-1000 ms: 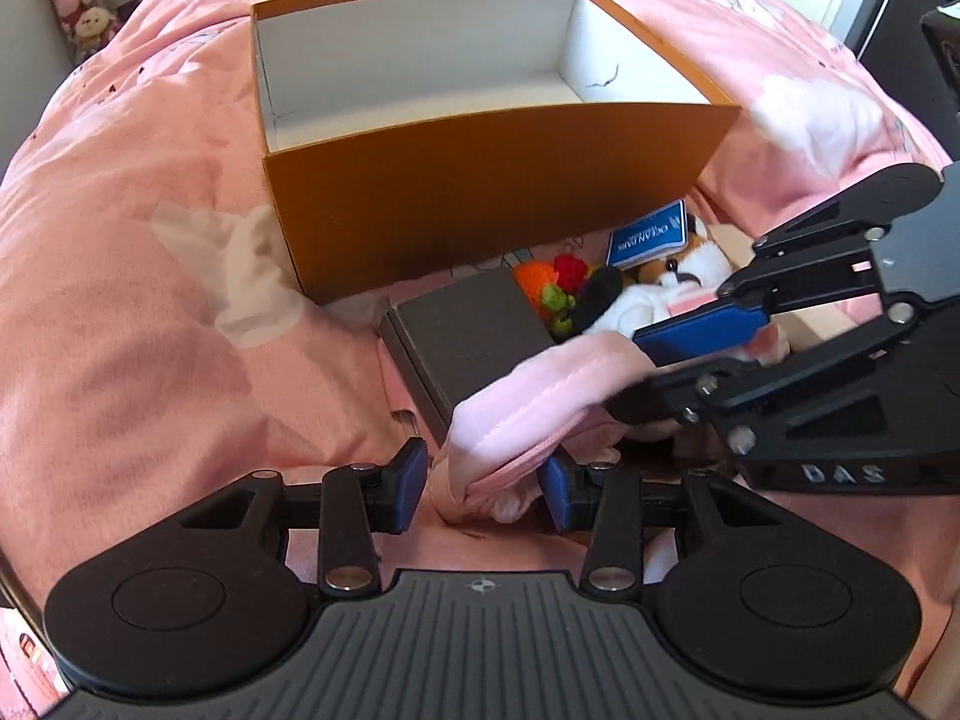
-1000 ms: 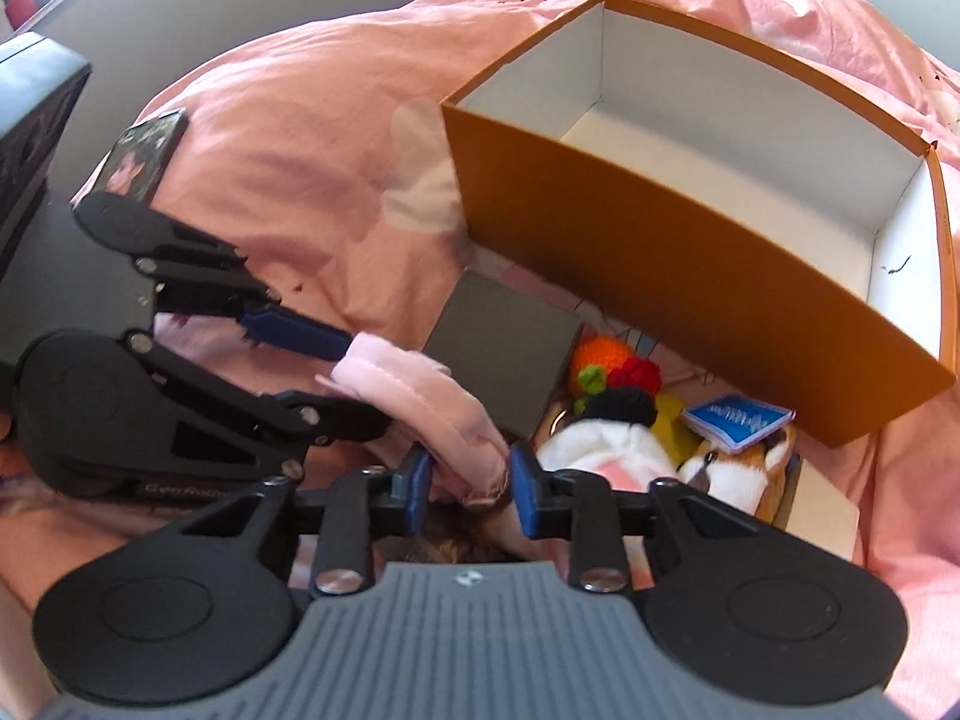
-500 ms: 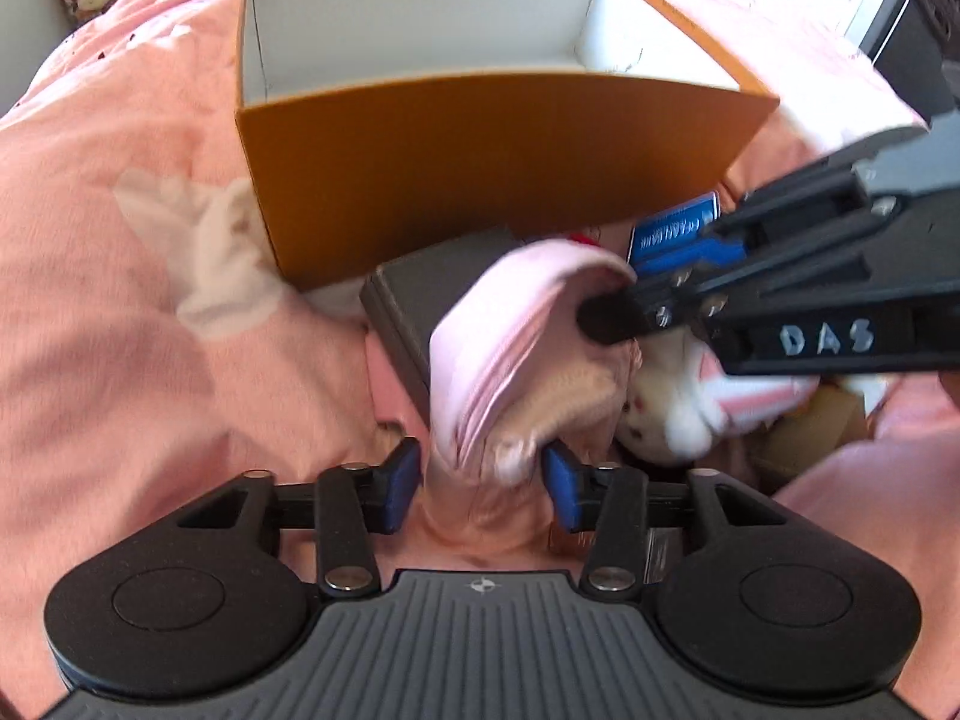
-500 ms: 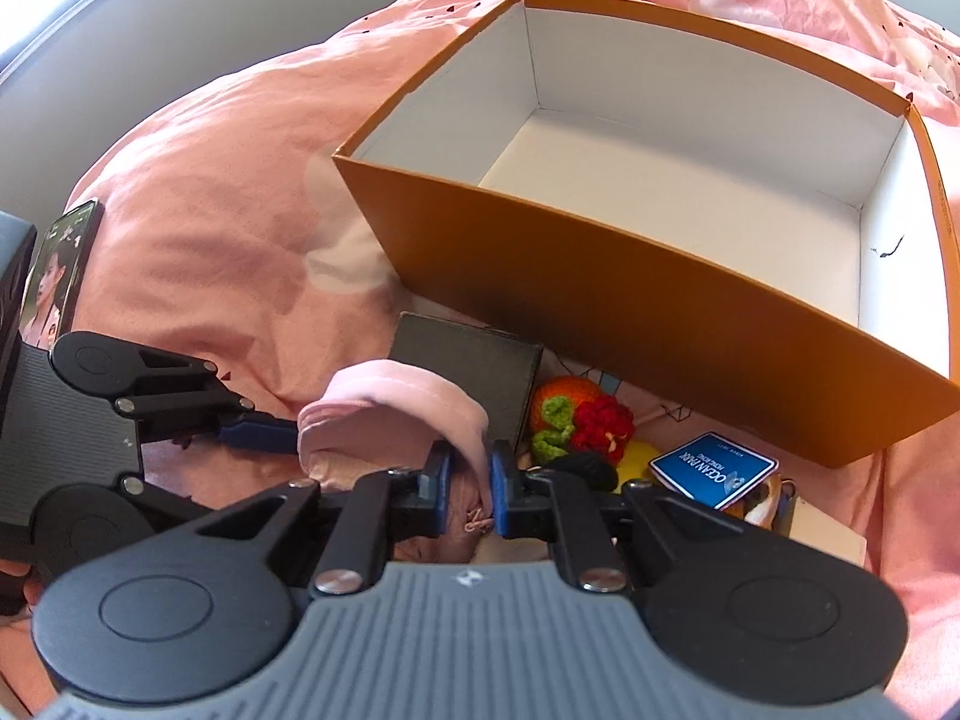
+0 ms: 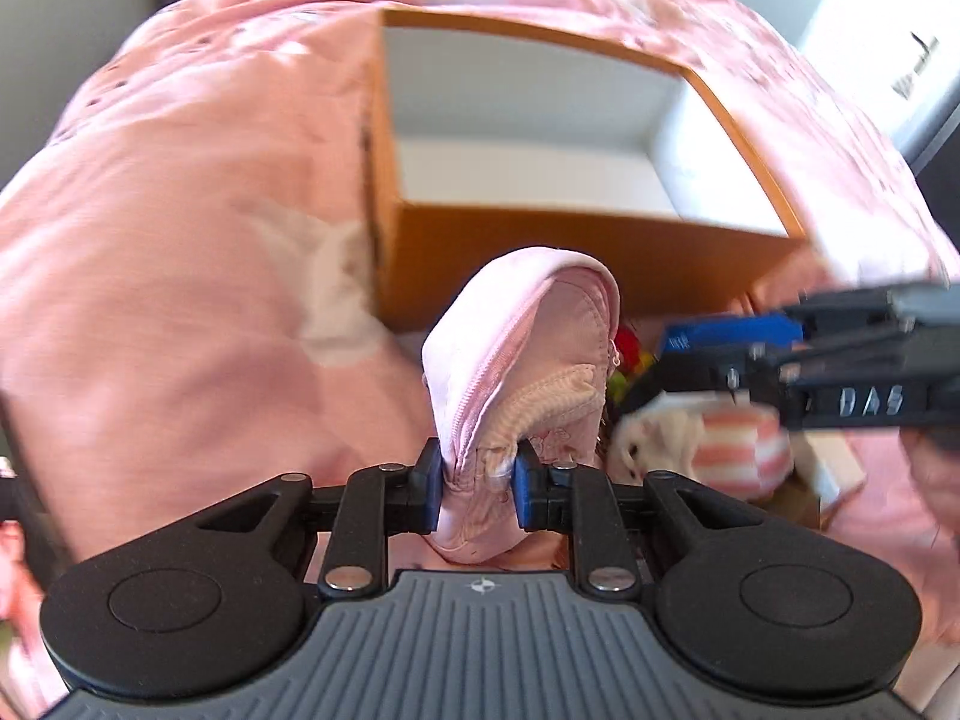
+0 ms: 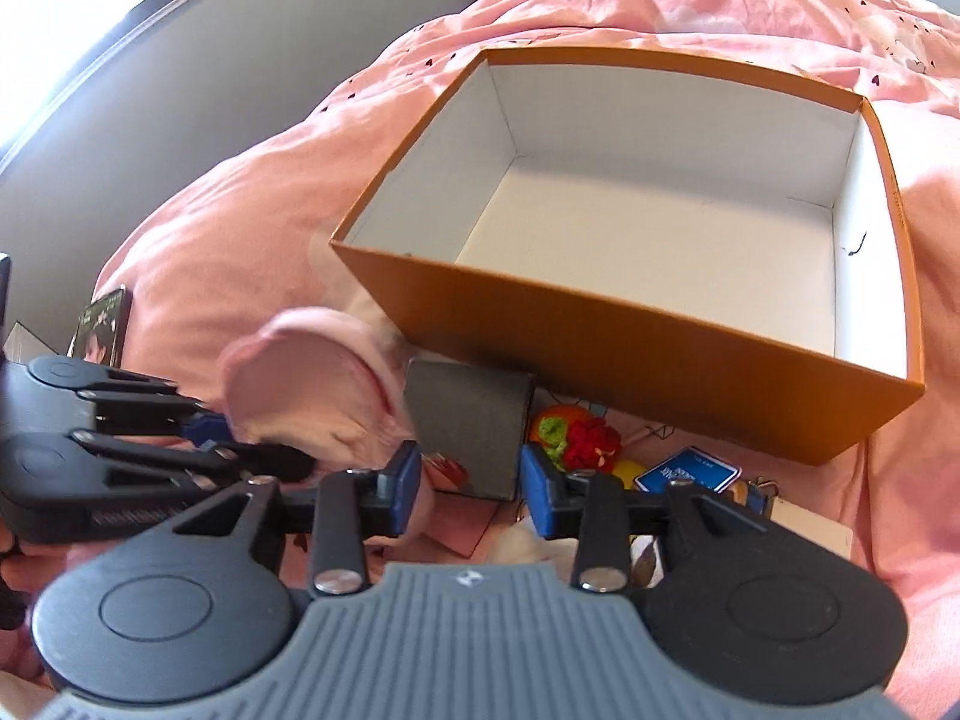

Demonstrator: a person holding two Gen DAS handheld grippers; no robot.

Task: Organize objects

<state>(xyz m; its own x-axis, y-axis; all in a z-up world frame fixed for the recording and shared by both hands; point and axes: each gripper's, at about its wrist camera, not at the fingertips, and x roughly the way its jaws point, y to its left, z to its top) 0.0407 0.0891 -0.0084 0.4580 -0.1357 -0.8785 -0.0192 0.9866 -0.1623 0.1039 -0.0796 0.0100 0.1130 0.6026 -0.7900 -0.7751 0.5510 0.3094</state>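
My left tongs [image 5: 477,483] have just been closing and now pinch the pink pouch [image 5: 522,360] by its lower end, blue pads pressed into the fabric on both sides. Pouch stands up out of the grip: long axis runs roughly along the fingers, away from the camera, rounded top end pointing toward the near wall of the orange box [image 5: 540,252], zipper seam running up its left face. It's lifted clear of the bed [image 5: 180,240], in front of the box, not in it. My right tongs [image 6: 469,480] have just been opening; jaws stand apart, nothing gripped between them, with the left pad just beside the pouch's edge, contact unclear. In the right wrist view the pouch [image 6: 306,384] is blurred, sitting left of the grey case [image 6: 468,420]. Box interior white, open-topped, upright on the pink bedding. Small clutter below the box front: knitted orange-red toy [image 6: 576,435], blue card [image 6: 687,471], striped plush [image 5: 708,450].
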